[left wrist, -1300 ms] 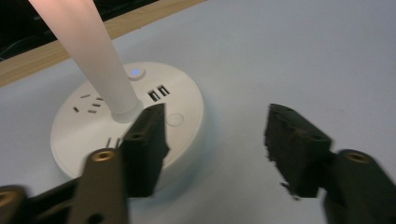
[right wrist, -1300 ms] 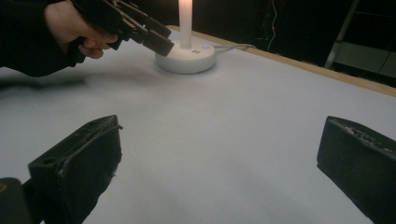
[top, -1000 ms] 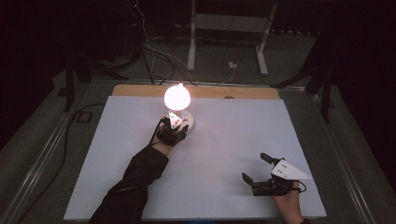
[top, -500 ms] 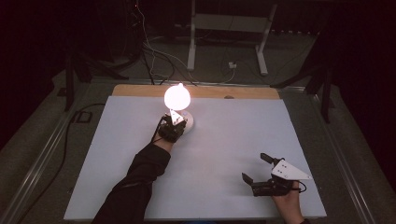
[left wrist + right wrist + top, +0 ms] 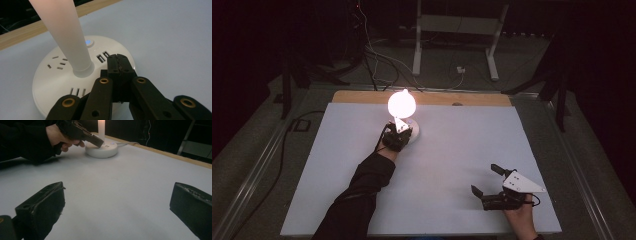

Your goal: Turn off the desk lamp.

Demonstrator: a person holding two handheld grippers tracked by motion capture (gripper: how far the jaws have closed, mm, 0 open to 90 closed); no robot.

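White lamp [image 5: 402, 104] was already lit, so we judged little left: left gripper [image 5: 119, 65] closed empty over base [image 5: 50, 80], right gripper [image 5: 488, 180] wide open, idle.

A white sheet [image 5: 452, 165] covers the table in the middle of the frame, with a wooden edge [image 5: 422, 98] showing along its far side. Beyond it, at the top, a white stand [image 5: 457, 30] rests on the grey floor [image 5: 257, 145]. Cables [image 5: 372, 55] lie at upper left.
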